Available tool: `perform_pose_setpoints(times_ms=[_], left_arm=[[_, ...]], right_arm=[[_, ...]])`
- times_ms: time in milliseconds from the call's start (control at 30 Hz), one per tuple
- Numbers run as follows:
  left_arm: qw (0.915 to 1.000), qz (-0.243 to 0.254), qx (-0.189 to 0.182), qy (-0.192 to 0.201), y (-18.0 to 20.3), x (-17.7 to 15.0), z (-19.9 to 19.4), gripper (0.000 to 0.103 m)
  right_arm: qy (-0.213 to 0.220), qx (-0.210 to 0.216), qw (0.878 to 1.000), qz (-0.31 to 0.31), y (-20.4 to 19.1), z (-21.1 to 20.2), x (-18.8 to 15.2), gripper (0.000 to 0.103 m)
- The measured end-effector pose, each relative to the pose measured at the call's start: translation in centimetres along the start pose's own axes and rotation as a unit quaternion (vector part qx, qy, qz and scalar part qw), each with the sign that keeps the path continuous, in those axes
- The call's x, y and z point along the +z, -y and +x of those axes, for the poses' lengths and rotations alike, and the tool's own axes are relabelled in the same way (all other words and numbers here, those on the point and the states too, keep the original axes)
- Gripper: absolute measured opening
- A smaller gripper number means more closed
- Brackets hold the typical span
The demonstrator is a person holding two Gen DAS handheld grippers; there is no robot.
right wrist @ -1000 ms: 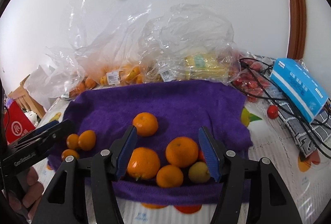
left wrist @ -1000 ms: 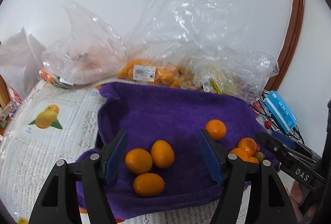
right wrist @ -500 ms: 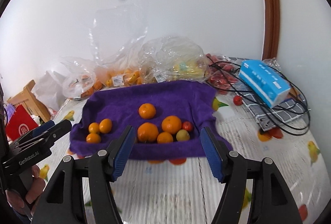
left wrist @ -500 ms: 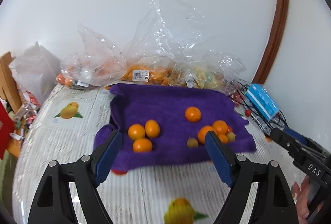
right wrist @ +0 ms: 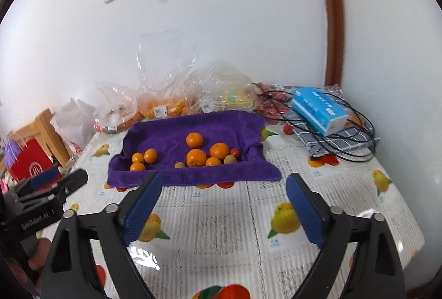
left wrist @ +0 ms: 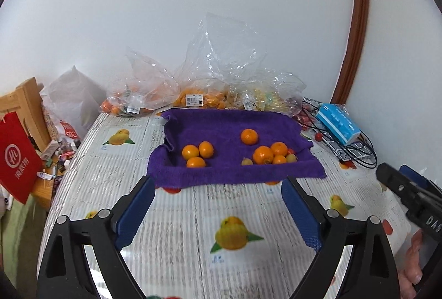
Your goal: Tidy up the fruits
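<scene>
A fruit-printed tablecloth [left wrist: 193, 213] is lying bare between the fingers of both grippers. Beyond the fingertips, a purple towel [left wrist: 229, 174] is cradling three oranges [left wrist: 196, 154] ahead of the left gripper's left finger and a mixed fruit cluster [right wrist: 210, 155] further right. Past it, plastic bags [left wrist: 210, 94] of fruit are leaning against the white wall [left wrist: 248, 8]. The left gripper [left wrist: 218, 212] and right gripper [right wrist: 222, 206] are hovering released, their jaws having just been opening with nothing between them.
</scene>
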State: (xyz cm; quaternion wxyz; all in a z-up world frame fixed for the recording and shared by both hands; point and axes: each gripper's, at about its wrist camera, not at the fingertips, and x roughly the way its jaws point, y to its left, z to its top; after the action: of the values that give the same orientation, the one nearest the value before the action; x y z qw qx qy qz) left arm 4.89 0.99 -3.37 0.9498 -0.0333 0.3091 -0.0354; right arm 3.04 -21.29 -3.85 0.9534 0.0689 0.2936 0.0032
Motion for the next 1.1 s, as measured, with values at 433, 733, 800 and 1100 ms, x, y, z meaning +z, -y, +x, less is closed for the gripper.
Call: perform_pose_setpoints(times_ms=[433, 733, 800, 1100], left_arm=[[1.0000, 0.005, 0.005, 0.004, 1.3, -0.9, -3.7, 0.096], [1.0000, -0.006, 0.005, 0.004, 0.9, -1.0, -4.2, 0.096], [0.9999, -0.007, 0.007, 0.003, 0.8, -0.9, -4.2, 0.096], [0.9999, -0.006, 0.013, 0.003, 0.4, -1.2, -4.1, 0.096]], right_arm=[[0.006, -0.022, 0.999, -0.025, 0.6, -5.0, -1.3, 0.103], [0.005, -0.029, 0.999, -0.028, 0.3, -5.6, -1.7, 0.103], [0.005, -0.029, 0.999, -0.031, 0.3, -5.7, -1.7, 0.103], [0.004, -0.032, 0.999, -0.027, 0.0, -5.8, -1.6, 0.103]])
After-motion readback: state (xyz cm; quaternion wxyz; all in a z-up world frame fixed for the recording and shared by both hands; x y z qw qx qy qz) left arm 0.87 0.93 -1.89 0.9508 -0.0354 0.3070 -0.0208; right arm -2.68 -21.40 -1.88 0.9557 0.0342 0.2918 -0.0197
